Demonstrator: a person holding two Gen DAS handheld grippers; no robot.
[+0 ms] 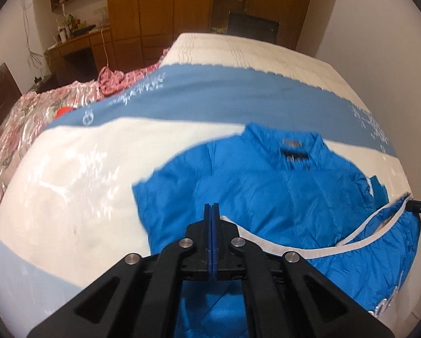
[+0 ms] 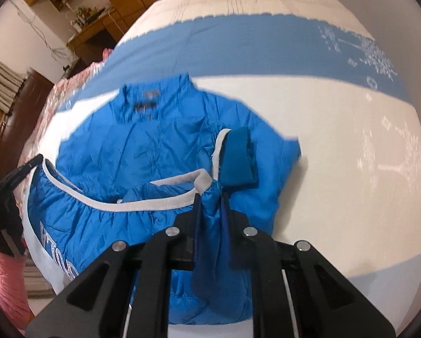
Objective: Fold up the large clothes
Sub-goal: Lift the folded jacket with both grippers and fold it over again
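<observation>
My 2 tongs, left (image 1: 211, 211) and right (image 2: 210, 197), each pinch the blue jacket's (image 1: 266, 186) bottom hem on the bed (image 1: 69, 169); I should lift evenly toward the collar

Jacket (image 1: 266, 197) hem runs hidden beneath the left hand-held gripper (image 1: 211, 214).

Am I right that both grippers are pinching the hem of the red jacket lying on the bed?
Only the colour is wrong: the jacket is blue, as the right wrist view shows. Left gripper and right gripper do pinch its white-trimmed hem above the bed.
</observation>
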